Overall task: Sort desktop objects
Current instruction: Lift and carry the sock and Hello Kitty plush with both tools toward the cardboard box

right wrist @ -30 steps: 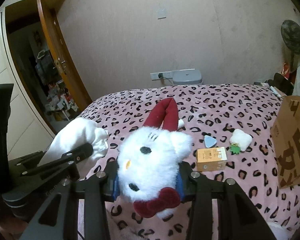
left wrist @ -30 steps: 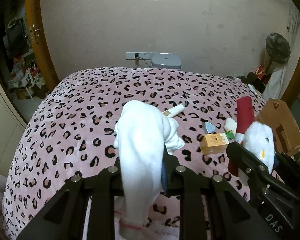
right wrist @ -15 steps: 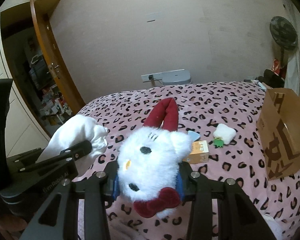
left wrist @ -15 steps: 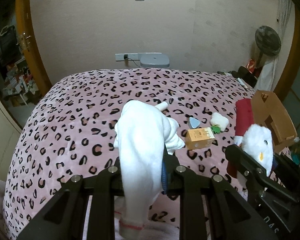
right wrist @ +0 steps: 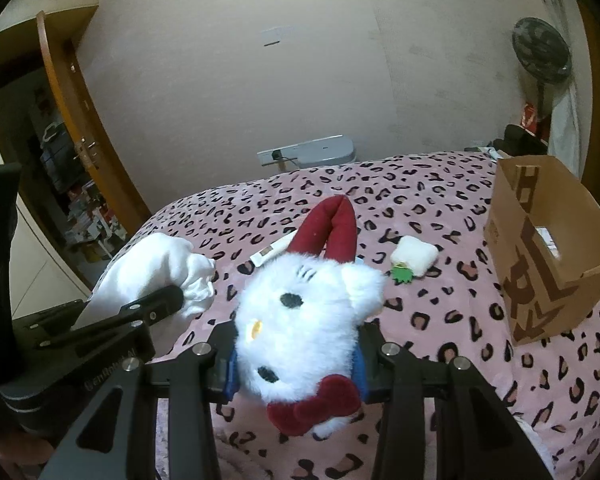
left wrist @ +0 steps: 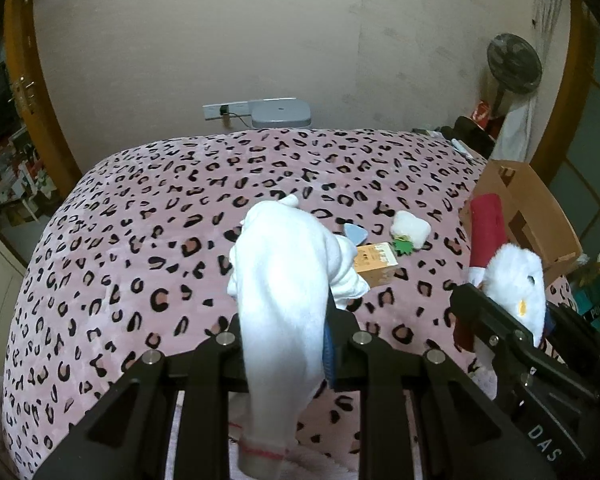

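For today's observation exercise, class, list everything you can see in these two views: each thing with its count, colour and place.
Fuzzy leopard-print blanket: one, pink with dark spots, covering the whole surface.
Open cardboard box: one, brown, on the blanket's right edge.
Small carton: one, orange, mid-blanket.
Small plush pad with green leaf tag: one, white, beyond the carton.
Flat triangular piece: one, light blue, beside the carton.
Standing fan: one, dark, far right corner.
Wall socket strip: one, white, behind the blanket.
Soft white cloth item: one, gripped in the left tongs.
White plush cat with red bow: one, gripped in the right tongs.
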The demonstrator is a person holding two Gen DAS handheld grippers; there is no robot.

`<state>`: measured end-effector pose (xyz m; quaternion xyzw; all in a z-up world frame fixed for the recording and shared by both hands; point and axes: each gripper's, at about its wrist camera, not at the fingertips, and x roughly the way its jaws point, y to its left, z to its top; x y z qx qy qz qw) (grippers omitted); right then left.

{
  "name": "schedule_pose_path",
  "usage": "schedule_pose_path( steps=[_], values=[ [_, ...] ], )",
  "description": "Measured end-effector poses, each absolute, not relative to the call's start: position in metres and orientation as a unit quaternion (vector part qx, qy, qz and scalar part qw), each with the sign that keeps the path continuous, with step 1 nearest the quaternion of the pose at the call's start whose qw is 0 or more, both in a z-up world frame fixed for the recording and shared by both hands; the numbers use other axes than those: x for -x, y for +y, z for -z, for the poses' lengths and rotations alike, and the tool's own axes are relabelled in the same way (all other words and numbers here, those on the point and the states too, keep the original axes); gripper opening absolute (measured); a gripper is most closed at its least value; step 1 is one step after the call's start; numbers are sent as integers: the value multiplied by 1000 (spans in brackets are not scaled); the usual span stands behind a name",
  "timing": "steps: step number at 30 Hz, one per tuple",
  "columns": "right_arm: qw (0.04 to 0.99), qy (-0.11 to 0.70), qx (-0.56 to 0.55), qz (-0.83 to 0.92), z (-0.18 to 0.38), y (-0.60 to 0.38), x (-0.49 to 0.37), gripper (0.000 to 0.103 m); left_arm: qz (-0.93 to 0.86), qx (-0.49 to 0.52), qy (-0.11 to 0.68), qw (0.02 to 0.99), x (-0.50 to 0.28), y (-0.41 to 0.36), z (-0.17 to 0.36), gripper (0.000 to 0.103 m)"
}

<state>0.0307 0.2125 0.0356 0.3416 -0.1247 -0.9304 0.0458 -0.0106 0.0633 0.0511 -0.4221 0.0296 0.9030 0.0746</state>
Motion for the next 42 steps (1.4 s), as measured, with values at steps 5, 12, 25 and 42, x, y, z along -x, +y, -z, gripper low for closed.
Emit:
schedule_pose_path(
  steps=[5,12,25,42],
  values=[
    [33,-133,-340,930,-34,228,-33,42,-901,423,35,87,11,78,-49,23],
    [15,-142,-343,928,-31,251,-36,42,-898,426,43,102,13,99,-47,23],
    [-24,-151,-345,926,-27,285,-42,42,-890,429,57,141,17,140,-42,23],
    [-68,-157,-350,921,-23,317,-58,42,-881,430,79,183,19,187,-39,23]
  ],
)
